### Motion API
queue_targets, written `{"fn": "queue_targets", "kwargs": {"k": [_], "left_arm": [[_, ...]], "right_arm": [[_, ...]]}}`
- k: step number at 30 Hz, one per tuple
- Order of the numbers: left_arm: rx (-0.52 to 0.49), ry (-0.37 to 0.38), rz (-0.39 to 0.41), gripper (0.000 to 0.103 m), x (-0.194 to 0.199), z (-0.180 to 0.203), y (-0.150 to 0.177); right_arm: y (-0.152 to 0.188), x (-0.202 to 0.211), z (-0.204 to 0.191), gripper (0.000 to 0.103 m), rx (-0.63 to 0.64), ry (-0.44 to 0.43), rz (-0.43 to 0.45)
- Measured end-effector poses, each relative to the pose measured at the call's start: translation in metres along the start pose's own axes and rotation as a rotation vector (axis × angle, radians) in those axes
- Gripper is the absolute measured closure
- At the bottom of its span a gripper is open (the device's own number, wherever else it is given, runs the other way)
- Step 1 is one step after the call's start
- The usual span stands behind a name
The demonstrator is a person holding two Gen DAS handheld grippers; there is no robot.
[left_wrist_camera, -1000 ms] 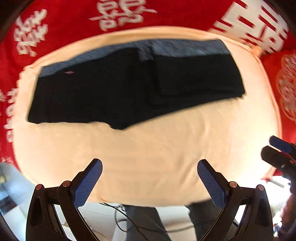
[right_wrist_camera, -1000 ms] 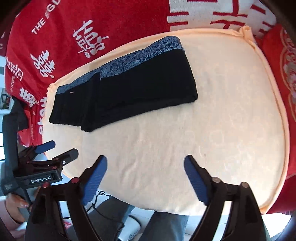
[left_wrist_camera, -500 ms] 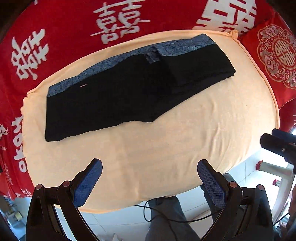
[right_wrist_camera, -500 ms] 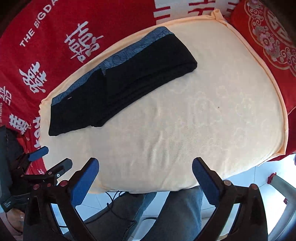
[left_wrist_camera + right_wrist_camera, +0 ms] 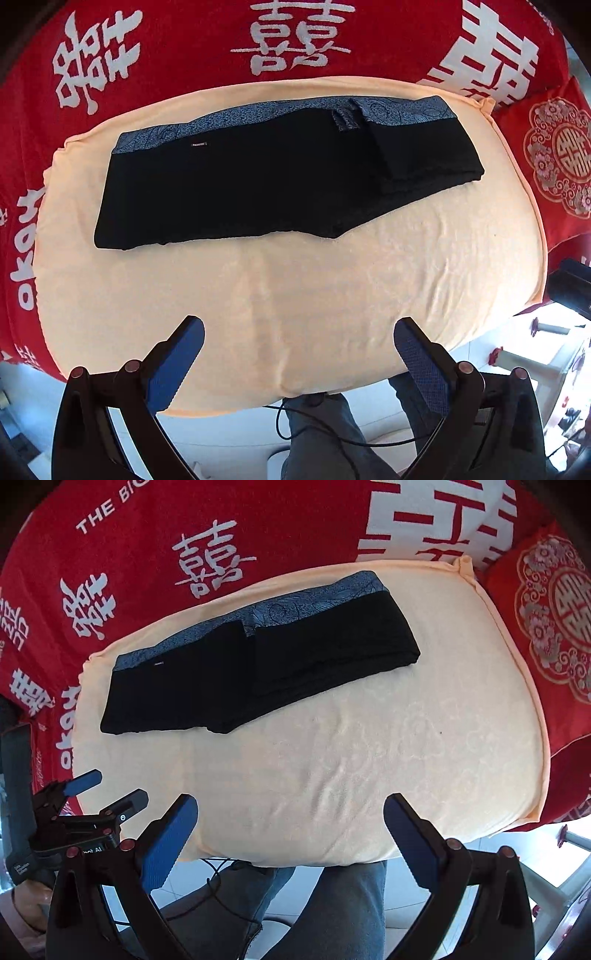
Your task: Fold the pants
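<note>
Pants [image 5: 280,184] label unreadable; folded-under layers hidden.

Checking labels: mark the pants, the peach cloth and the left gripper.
pants [image 5: 258,192]: left wrist view, middle of the black fabric.
peach cloth [image 5: 332,295]: left wrist view, bare stretch in front of the pants.
left gripper [image 5: 299,354]: left wrist view, midway between its fingertips.

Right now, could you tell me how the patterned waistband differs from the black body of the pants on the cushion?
The waistband is a narrow blue-grey patterned strip along the far edge; the black body is plain, unpatterned and much broader. The waistband carries a small label; the black body shows none. At the right end the black body lies in a doubled layer, and the waistband is bunched where that fold begins. Both lie flat on the peach cushion, untouched by either gripper.
</note>
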State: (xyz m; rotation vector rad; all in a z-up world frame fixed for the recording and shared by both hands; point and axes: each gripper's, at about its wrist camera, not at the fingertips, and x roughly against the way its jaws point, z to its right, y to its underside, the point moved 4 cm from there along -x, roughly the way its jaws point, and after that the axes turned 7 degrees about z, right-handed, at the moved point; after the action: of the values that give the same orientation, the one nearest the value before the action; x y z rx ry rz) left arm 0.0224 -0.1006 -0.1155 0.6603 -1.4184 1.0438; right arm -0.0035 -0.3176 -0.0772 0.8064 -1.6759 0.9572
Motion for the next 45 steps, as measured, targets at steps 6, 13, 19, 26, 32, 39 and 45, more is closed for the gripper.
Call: {"fn": "queue_targets", "kwargs": {"k": [6, 13, 19, 26, 32, 39, 45], "left_arm": [[0.104, 0.016, 0.004, 0.0, -0.008, -0.024, 0.003], [0.263, 0.023, 0.003, 0.0, -0.023, -0.064, 0.013], [0.391, 0.006, 0.036, 0.0, -0.031, -0.098, 0.016], [0.423, -0.029, 0.054, 0.0, -0.046, -0.118, 0.007], [0.481, -0.055, 0.07, 0.0, -0.065, -0.13, 0.003], [0.544, -0.076, 0.126, 0.0, -0.085, -0.146, 0.001], [0.608, -0.095, 0.137, 0.0, -0.099, -0.167, 0.008]], "right_arm": [[-0.007, -0.005, -0.013, 0.002, 0.034, 0.006, -0.02], [-0.003, -0.031, -0.04, 0.002, 0.124, -0.015, -0.1], [-0.015, -0.042, -0.056, 0.002, 0.199, -0.006, -0.12], [-0.056, -0.08, -0.058, 0.002, 0.238, -0.003, -0.118], [-0.11, -0.131, -0.057, 0.014, 0.222, 0.001, -0.072], [-0.113, -0.207, -0.044, 0.067, 0.204, 0.053, -0.084], [-0.087, -0.191, -0.061, 0.064, 0.378, 0.084, -0.027]]}}
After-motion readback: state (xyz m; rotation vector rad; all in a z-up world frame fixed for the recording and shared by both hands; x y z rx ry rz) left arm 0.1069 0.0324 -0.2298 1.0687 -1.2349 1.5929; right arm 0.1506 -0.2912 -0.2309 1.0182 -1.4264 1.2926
